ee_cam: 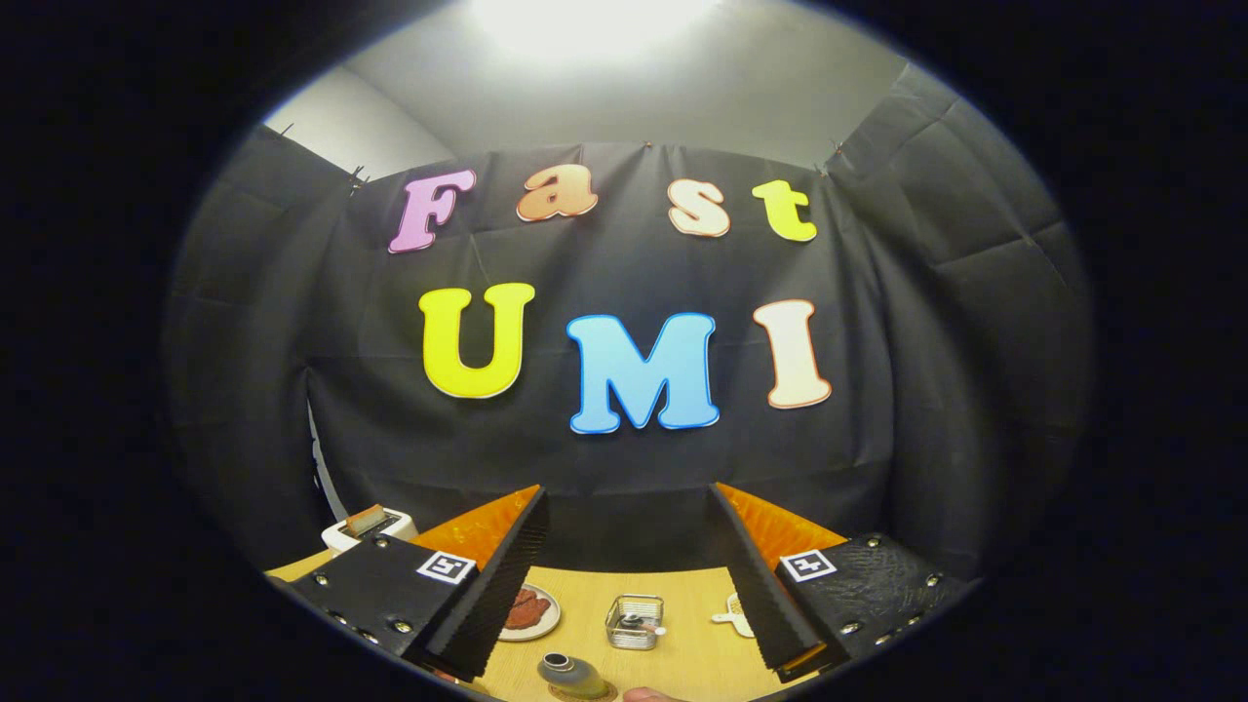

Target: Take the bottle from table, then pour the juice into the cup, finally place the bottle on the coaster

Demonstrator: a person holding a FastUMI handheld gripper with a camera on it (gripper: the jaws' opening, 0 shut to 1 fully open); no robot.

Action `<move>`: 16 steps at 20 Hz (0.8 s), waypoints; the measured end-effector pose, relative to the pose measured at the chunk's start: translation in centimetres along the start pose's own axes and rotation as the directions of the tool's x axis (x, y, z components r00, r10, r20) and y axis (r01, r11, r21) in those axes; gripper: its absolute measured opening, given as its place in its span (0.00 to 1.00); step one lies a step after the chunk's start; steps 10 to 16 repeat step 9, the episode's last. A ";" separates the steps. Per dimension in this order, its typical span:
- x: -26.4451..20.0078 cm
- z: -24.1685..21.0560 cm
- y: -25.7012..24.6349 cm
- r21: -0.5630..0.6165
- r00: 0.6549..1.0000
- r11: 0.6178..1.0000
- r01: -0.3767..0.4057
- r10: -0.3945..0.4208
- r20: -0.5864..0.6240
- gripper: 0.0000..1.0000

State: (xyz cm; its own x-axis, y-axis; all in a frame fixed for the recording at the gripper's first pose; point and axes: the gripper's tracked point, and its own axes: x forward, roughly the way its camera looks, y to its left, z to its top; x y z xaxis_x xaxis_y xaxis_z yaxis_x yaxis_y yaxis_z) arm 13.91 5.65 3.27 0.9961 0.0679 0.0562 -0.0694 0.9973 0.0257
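The gripper is hanging spread wide, gripping nothing, high above the table; the bottle is standing on a coaster, nearer than the wire basket.

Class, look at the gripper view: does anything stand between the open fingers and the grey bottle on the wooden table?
Nothing visible does. The gripper is open, its fingers empty, and the grey bottle lies between and below them on the wooden table. The small wire basket stands beyond it.
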 end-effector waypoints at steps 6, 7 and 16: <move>-2.4 5.1 -1.8 -0.033 0.999 0.999 -0.003 0.004 0.048 0.98; -2.6 5.3 -1.8 -0.032 0.999 0.999 -0.011 0.012 0.044 0.98; -3.0 5.3 -2.4 -0.040 0.999 0.999 -0.008 0.009 0.037 0.98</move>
